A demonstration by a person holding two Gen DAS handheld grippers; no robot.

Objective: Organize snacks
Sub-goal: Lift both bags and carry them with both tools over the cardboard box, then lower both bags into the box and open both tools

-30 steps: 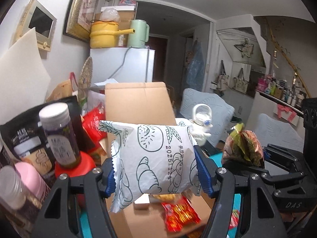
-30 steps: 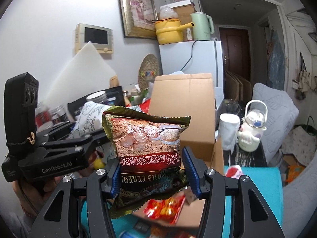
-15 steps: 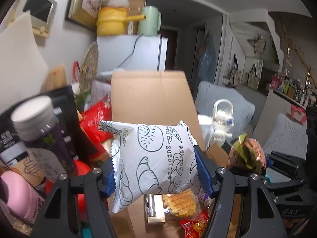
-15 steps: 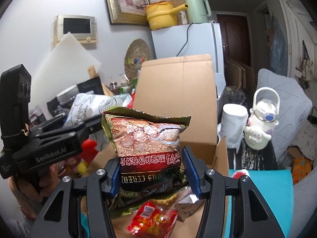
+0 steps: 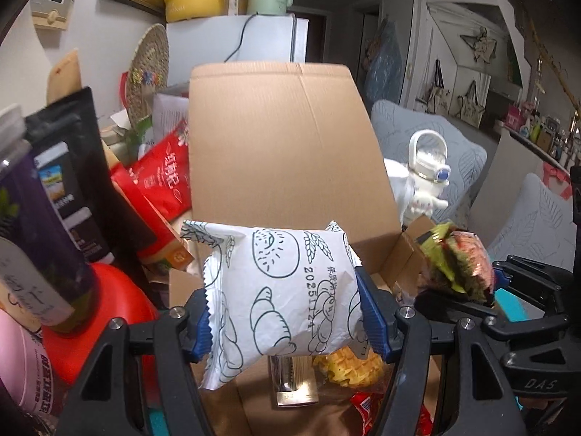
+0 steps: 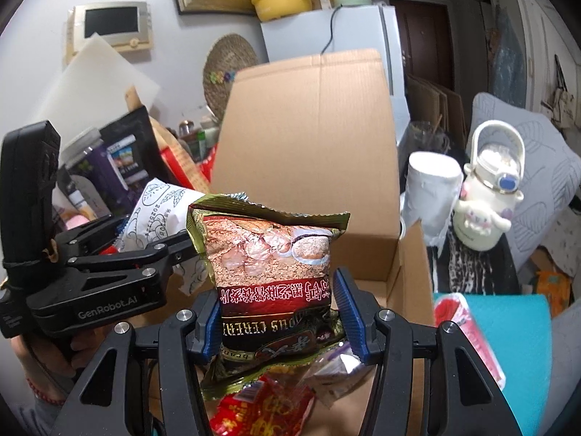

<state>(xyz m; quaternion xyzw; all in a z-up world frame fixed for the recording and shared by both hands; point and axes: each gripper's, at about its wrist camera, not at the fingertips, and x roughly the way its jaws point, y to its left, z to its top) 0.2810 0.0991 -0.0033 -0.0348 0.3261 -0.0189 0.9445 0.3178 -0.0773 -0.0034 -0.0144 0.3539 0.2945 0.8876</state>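
Blue-padded tongs (image 5: 292, 312) tilted over carton (image 5: 287, 167)

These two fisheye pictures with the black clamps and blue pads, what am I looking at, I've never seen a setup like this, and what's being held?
There is no robot here. A person holds a hand-operated claw in each hand, and each claw carries a wide-angle camera that looks forward along its two fingers.

The left wrist view shows the left claw squeezing a white bread packet printed with croissant drawings. The right claw shows at the right edge of that picture.

The right wrist view shows the right claw squeezing a brown and green cereal bag. The left claw with the person's hand appears on that picture's left.

Both packets hang over an open cardboard box with its flap up. Inside lie other snacks, including a red packet. Beside the box stand bottles and a white character flask.
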